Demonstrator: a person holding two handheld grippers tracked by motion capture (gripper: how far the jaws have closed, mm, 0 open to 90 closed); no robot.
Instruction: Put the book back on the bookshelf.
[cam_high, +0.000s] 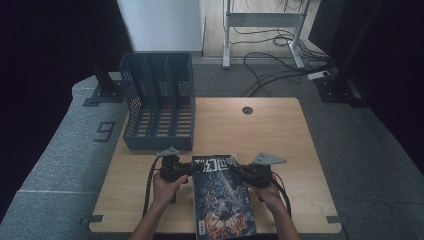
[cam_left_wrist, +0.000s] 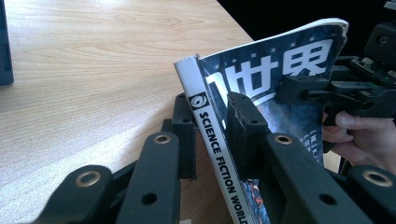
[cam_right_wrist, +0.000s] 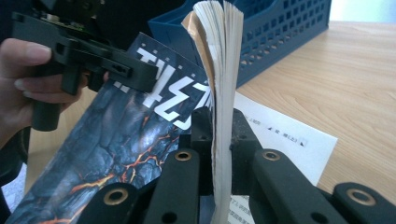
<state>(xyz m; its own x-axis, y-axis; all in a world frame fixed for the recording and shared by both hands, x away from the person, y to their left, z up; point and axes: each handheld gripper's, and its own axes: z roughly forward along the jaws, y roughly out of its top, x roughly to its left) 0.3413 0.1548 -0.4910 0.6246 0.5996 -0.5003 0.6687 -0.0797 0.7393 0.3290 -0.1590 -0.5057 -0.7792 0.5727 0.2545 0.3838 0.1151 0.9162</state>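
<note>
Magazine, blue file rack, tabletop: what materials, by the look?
Magazine: paper, glossy printed cover; page edges fan out, cover catches light. File rack: likely moulded plastic, matte blue, perforated walls. Tabletop: light wood-grain surface, probably laminate; solid wood can't be ruled out.

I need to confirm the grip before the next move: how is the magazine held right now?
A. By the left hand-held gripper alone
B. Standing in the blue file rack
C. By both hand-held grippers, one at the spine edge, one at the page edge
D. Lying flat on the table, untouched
C: the left hand-held gripper clamps the magazine at its spine, and the right hand-held gripper is shut on the open page edge.
</note>
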